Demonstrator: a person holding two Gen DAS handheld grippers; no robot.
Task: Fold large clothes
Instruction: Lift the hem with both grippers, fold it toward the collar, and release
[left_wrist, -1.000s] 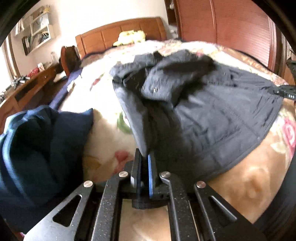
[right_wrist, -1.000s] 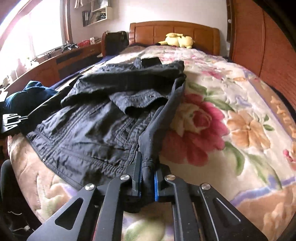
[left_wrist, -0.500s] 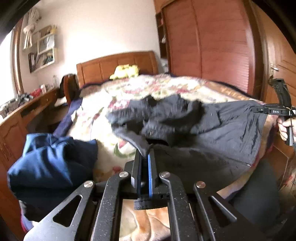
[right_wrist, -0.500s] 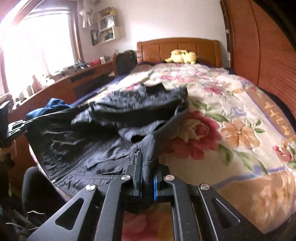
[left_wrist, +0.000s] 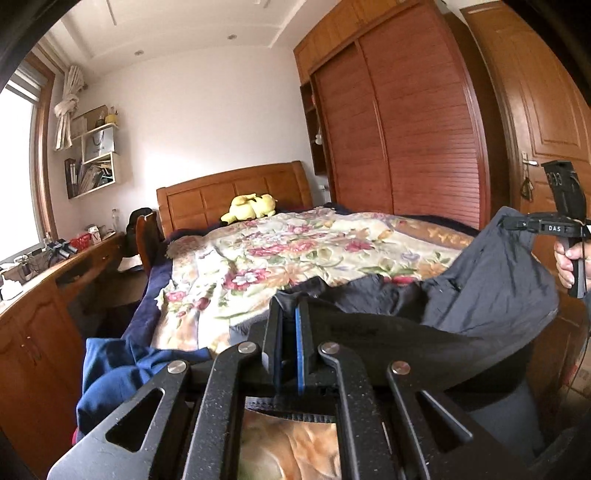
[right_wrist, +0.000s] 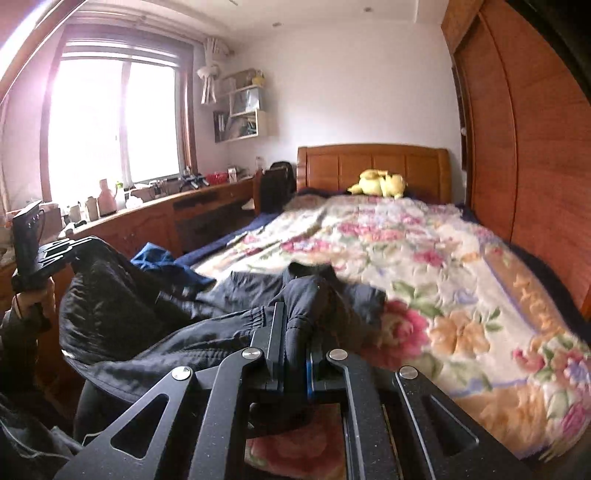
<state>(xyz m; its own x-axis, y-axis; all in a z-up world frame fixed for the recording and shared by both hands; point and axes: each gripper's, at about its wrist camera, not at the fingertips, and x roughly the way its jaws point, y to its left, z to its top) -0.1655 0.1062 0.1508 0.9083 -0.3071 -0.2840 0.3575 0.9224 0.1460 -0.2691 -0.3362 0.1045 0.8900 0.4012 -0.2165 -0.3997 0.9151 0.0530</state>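
Both grippers clamped on the dark grey-black quilted jacket (left_wrist: 491, 295), one at each hem corner. My left gripper (left_wrist: 290, 306): jaws narrow, pinched tight on a thin fold of the fabric right at the tips. My right gripper (right_wrist: 295, 314): jaws also narrow, holding a thicker bunch at the elasticated hem edge.

The jacket hangs slack between the two grippers above the near end of the bed. Its far part, collar and sleeves bunched, rests on the floral fleece blanket (right_wrist: 424, 266); the near part sags below the grippers in front of me. In the left wrist view I see the right gripper at the far right with a hand (left_wrist: 570, 262) on its grip, and a jacket corner coming to a peak at its tips. The right wrist view shows the same for the left gripper at the far left.

A crumpled dark blue garment (left_wrist: 122, 373) lies on the left edge of the bed, just beside the jacket. A yellow plush toy (right_wrist: 378, 182) sits against the wooden headboard (left_wrist: 236, 192), well apart from the jacket. A wooden slatted wardrobe (left_wrist: 399, 129) runs along the right of the bed.
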